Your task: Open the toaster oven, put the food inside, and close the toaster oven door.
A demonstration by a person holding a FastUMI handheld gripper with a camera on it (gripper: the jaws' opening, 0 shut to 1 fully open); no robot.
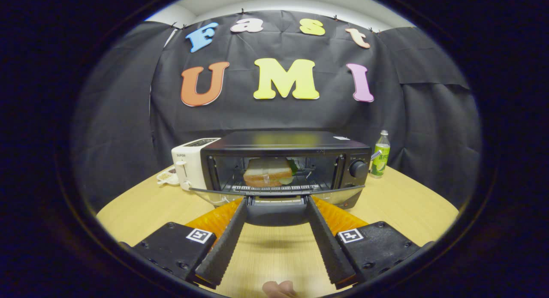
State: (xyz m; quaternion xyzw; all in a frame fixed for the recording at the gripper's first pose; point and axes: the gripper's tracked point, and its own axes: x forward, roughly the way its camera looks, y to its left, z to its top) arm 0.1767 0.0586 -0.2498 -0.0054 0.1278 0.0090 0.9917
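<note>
Gripper view, looking forward along my tool [276, 199], whose two fingers [223, 242] are spread wide with nothing clamped between them. Their tips reach the front edge of the toaster oven door [276, 191], which hangs open, dropped forward and roughly level; I cannot tell whether the tips touch it. The toaster oven [285, 165] stands on the wooden bench [399, 203], straight ahead of the fingers. Inside it, on the wire rack, sits the food: a sandwich [266, 173] of sliced bread with a bit of green showing on its far side, placed toward the oven's middle. A control knob [358, 168] sits on the oven's front panel, to the side of the opening. Just beside the oven on one side is a white pop-up toaster [188, 163], with a small dish [168, 176] next to it. On the oven's other side, a little apart, stands a green drink bottle [380, 155].
</note>
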